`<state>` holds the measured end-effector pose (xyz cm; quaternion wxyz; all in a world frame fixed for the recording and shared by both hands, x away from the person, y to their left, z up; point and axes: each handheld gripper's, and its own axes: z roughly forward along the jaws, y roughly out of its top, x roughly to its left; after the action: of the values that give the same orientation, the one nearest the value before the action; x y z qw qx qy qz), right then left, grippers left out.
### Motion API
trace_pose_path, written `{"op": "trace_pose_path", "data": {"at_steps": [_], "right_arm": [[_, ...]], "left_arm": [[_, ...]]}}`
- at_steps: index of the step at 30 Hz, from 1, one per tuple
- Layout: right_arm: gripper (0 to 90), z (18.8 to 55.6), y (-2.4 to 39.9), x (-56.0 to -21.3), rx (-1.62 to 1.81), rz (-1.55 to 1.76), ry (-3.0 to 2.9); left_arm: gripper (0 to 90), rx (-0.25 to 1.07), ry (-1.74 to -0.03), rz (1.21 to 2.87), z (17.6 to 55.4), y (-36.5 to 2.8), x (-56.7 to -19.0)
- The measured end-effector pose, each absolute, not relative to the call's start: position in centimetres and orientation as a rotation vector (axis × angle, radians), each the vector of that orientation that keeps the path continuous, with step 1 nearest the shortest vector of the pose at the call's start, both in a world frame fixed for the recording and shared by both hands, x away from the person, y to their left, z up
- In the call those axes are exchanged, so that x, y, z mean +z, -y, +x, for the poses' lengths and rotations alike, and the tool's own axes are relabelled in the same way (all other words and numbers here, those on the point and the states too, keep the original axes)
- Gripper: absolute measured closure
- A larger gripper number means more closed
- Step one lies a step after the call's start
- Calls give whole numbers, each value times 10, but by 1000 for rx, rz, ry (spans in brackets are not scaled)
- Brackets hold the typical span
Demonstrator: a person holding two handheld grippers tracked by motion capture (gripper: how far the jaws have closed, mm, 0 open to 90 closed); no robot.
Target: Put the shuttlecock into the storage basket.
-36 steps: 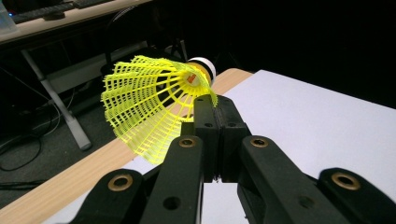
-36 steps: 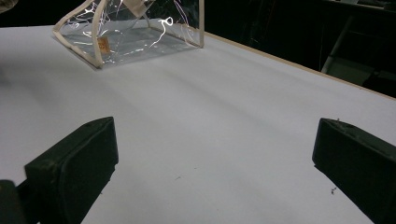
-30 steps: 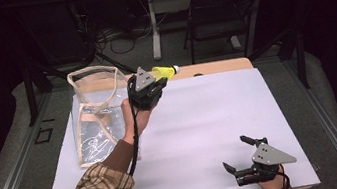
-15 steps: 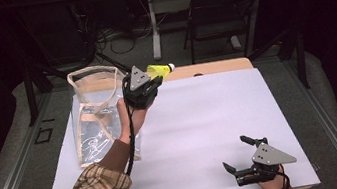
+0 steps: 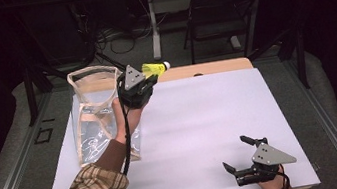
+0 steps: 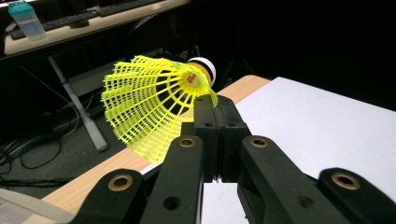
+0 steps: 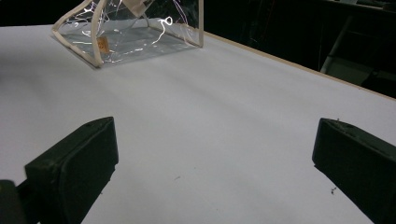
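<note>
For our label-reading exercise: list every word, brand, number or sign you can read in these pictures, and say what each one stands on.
No text can be read here.
Small orange mark on the yellow shuttlecock, near its cork, held in the shut left gripper: too small and blurred to read.
Small tan tag on the clear bag's trim: blurred, unreadable.
Pale scrawl on the bag's side in the high view: glare or print, cannot tell.

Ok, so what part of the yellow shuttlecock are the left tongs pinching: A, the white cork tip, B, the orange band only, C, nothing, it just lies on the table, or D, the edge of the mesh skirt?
D: in the left gripper view the left tongs close on the rim of the yellow shuttlecock skirt, while its white cork tip points away, free of the jaws.
</note>
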<state>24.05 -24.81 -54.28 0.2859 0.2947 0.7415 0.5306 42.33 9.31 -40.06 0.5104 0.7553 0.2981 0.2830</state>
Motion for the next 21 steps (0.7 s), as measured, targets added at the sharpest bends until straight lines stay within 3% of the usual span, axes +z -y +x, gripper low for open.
{"op": "trace_pose_path", "data": {"at_steps": [21], "right_arm": [[0,241,248,-543,1416,787,-1983]], "left_arm": [[894,706,-746,1793,424,-110,-396]]}}
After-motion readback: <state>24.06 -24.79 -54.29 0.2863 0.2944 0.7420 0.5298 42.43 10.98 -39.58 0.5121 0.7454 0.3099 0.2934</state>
